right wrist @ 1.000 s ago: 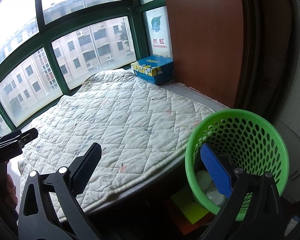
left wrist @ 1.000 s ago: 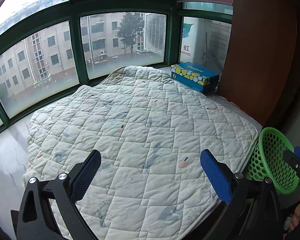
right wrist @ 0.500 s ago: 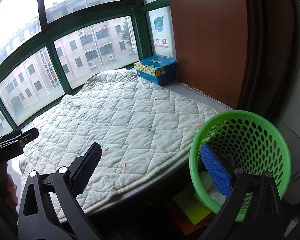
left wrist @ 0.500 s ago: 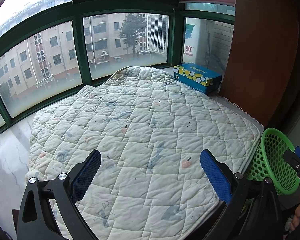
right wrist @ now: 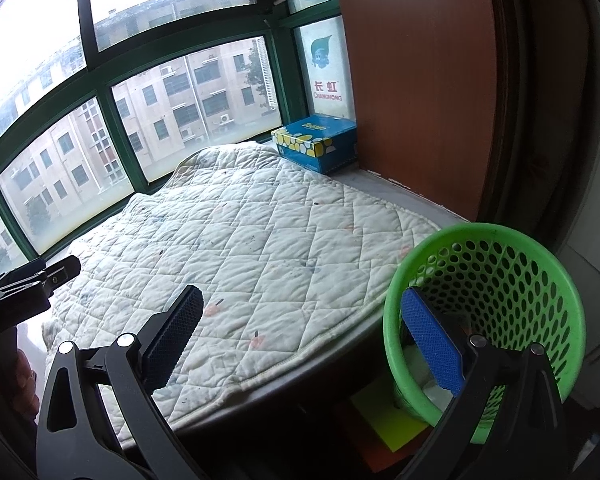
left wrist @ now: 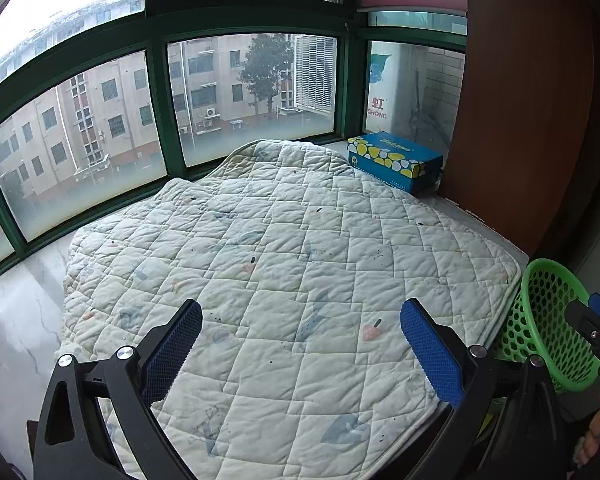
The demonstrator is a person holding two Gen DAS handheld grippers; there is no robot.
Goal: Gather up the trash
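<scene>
A green perforated trash basket (right wrist: 512, 292) stands on the floor by the right end of the window seat; it also shows at the right edge of the left wrist view (left wrist: 552, 320). White crumpled paper (right wrist: 418, 372) lies inside it. My right gripper (right wrist: 300, 336) is open and empty, its right finger in front of the basket's near rim. My left gripper (left wrist: 300, 344) is open and empty above the near part of the quilted mat (left wrist: 284, 264). No loose trash shows on the mat.
A blue tissue box (left wrist: 394, 160) sits at the far right corner of the seat beside a brown wooden panel (left wrist: 524, 100). Green-framed windows (left wrist: 156, 108) close the back. Bare marble sill (left wrist: 16, 320) lies left of the mat. Yellow paper (right wrist: 384, 420) lies on the floor under the basket.
Both grippers have pulled back and up a little, so the mat and basket look slightly farther away. Both stay open and empty.
</scene>
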